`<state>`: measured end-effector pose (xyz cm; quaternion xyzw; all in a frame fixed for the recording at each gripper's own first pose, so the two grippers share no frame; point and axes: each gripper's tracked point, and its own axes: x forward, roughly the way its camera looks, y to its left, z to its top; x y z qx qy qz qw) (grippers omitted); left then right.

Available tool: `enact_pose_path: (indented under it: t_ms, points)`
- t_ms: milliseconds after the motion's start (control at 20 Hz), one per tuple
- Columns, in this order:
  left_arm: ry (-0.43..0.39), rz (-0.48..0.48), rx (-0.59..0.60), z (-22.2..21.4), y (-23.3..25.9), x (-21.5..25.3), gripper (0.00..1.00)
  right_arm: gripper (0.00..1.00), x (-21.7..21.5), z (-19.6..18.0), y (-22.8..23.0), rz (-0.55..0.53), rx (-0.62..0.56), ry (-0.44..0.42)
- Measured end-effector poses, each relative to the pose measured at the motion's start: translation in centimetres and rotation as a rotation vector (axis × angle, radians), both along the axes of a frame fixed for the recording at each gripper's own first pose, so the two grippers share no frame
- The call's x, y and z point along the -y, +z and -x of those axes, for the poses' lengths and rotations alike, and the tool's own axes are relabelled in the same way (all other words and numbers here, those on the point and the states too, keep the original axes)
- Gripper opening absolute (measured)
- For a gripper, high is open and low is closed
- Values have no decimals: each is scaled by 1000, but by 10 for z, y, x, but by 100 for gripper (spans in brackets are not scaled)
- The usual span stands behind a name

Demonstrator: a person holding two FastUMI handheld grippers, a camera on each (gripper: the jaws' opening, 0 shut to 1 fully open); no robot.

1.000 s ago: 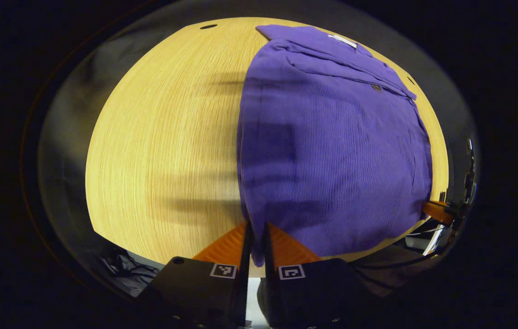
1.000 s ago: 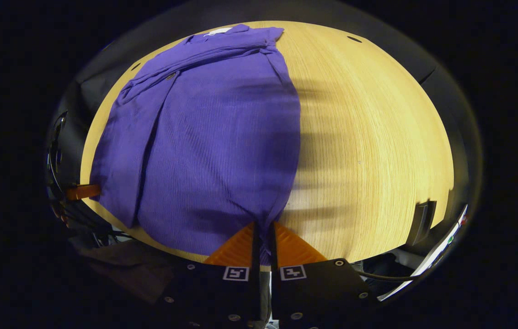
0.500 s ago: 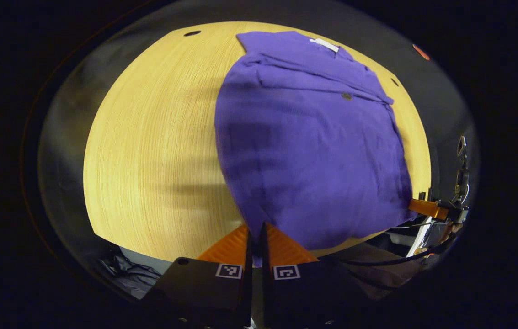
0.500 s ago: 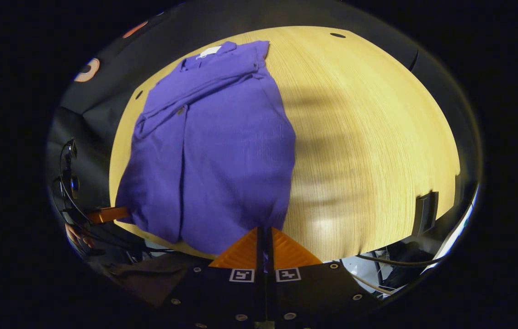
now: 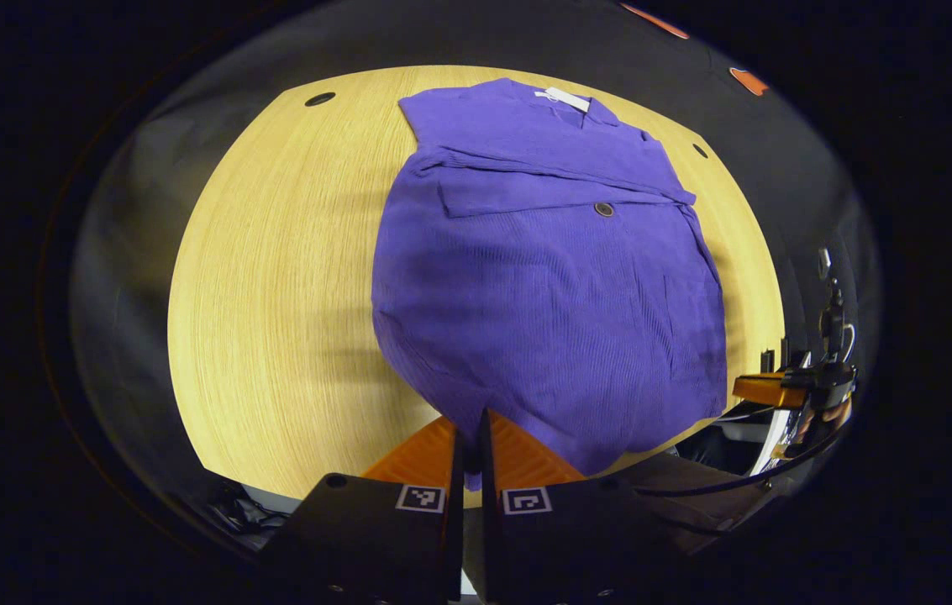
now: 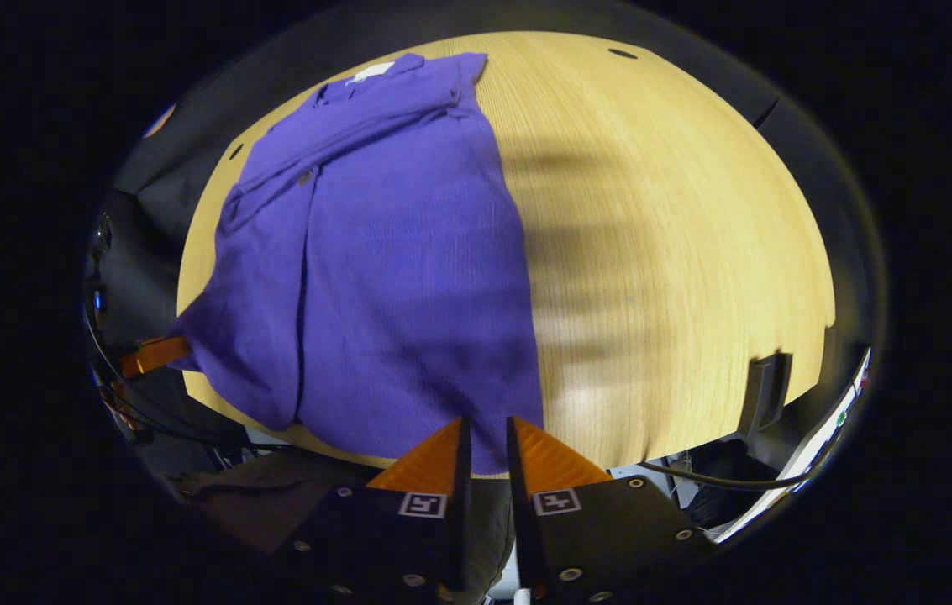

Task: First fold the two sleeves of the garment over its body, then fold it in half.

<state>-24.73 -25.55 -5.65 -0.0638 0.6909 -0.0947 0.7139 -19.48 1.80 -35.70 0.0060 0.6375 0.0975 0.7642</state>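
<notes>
Both grippers, left [image 5: 470, 437] and right [image 6: 484, 445], pinch the purple garment's [image 5: 543, 286] hem corners; uneven lifting risks spilling the folded sleeves.

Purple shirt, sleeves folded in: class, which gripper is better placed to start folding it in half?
Left, probably. The left gripper is shut on a near hem corner of the shirt, ready to lift it towards the collar. The right gripper has its fingers apart around its corner; its grip is unclear.
</notes>
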Motion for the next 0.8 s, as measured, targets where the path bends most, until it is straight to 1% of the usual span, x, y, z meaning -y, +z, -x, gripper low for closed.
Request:
enact_pose_path:
  t_ms: [50, 100, 150, 200, 250, 300, 350, 450, 500, 550, 600, 700, 750, 800]
  points:
    - [-3, -6, 1, -1, 1, -2, 11, 49, 3, -2, -5, 11, 3, -2]
    - [-5, -8, 2, -2, 1, -2, 11, 58, 1, -5, -7, -1, 14, -11]
    - [-6, -6, -2, 0, 1, -2, 11, 74, -2, -7, -10, -17, 18, -11]
    - [-6, -7, -2, -1, 1, -2, 11, 91, 1, -7, -14, 1, 22, -5]
    - [-4, -8, -6, 0, 0, -2, 11, 96, 7, -8, -17, 42, 30, 8]
    - [-3, -9, -4, 0, 0, -3, 11, 98, 8, -8, -21, 59, 28, 9]
    - [1, -11, -8, 0, 0, -3, 11, 98, 7, -3, -24, 67, 7, 7]
    - [12, -12, -16, 1, -2, -4, 11, 99, 8, -8, -26, 94, 22, 16]
    - [17, -12, -20, 1, -3, -5, 11, 97, 8, -7, -26, 116, 12, 29]
    - [23, -12, -23, 2, -3, -6, 11, 97, 10, -7, -27, 164, 11, 62]
    - [26, -12, -26, 3, -3, -6, 11, 95, 4, -6, -25, 166, 9, 86]
    - [29, -9, -27, 3, -4, -7, 11, 53, -9, -3, -27, 146, -3, 104]
    - [30, -7, -27, 3, -4, -7, 11, 32, -14, -3, -27, 123, -10, 88]
    - [31, -4, -28, 4, -4, -7, 11, 11, -16, -5, -26, 94, -10, 40]
